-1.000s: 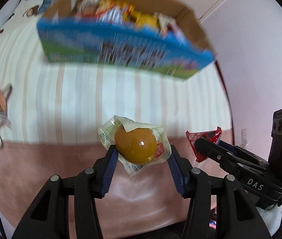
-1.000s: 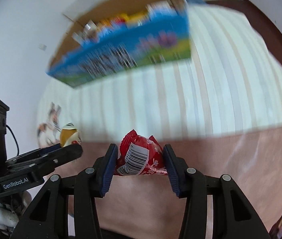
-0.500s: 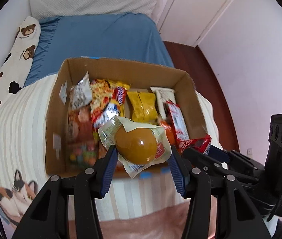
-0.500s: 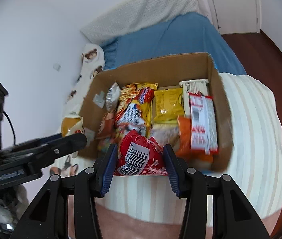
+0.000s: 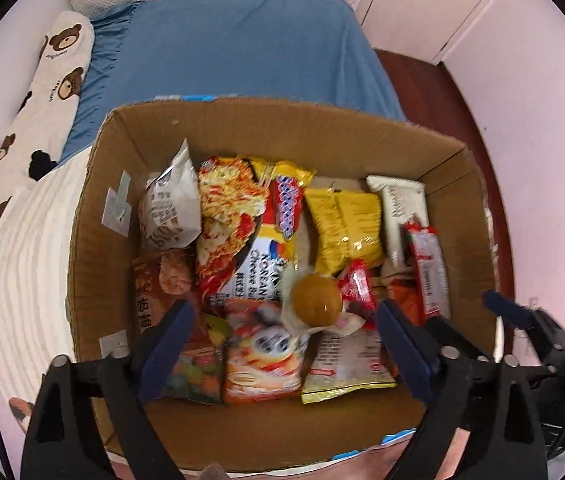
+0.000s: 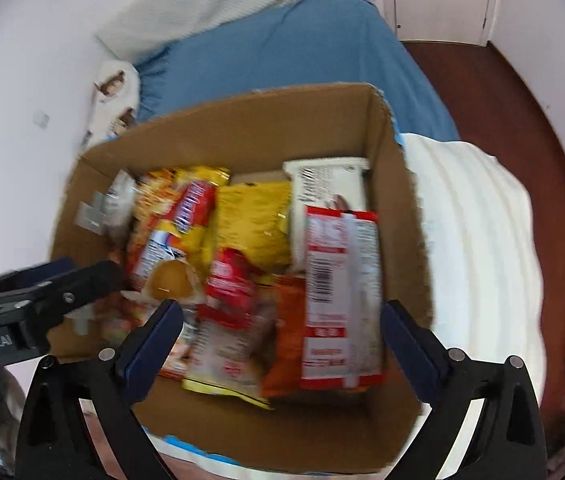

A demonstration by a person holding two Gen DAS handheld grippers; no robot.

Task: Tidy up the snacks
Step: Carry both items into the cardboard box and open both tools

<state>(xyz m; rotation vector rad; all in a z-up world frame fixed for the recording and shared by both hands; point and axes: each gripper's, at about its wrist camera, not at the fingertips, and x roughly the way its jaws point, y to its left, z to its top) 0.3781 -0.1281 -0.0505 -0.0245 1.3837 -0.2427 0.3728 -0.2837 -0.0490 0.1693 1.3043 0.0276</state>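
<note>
Both claws were opening over the box (image 5: 122,184) on the bed, nothing pinched: left claw (image 5: 282,344) let the jelly (image 5: 316,298) go, right claw (image 6: 282,340) the red pack (image 6: 228,288). Both lay on the pile mid-box. Jelly's round though, could've rolled off the slick packets.

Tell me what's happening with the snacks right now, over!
Left gripper and right gripper both opening, nothing pinched. Jelly cup and red packet loose over the snack pile in the cardboard box. Nothing in the way.
</note>
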